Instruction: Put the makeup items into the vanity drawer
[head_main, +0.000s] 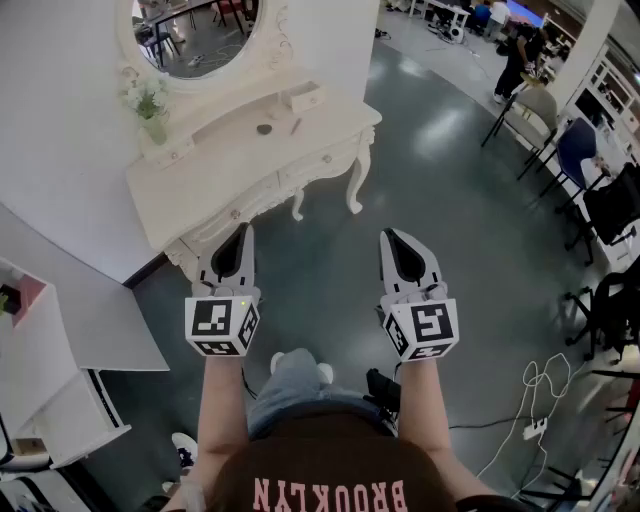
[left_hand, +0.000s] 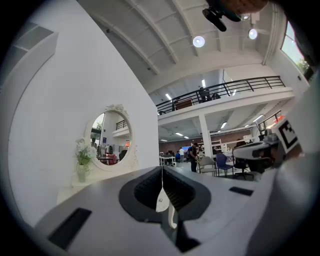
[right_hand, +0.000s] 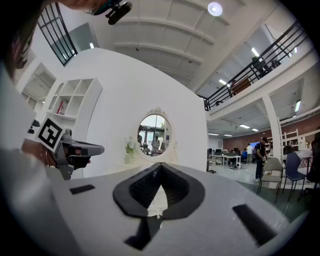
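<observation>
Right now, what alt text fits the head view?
Seen from above, a person holds the left claw and right claw, both closed and empty, level toward a white carved vanity table with an oval mirror. A small dark round item and a thin pinkish stick lie on its top.

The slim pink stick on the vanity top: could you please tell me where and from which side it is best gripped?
Probably across its middle, coming down from above on the front side. The pink stick lies flat on the vanity top, so only its narrow width offers a hold, and the raised back ledge stands close behind it.
</observation>
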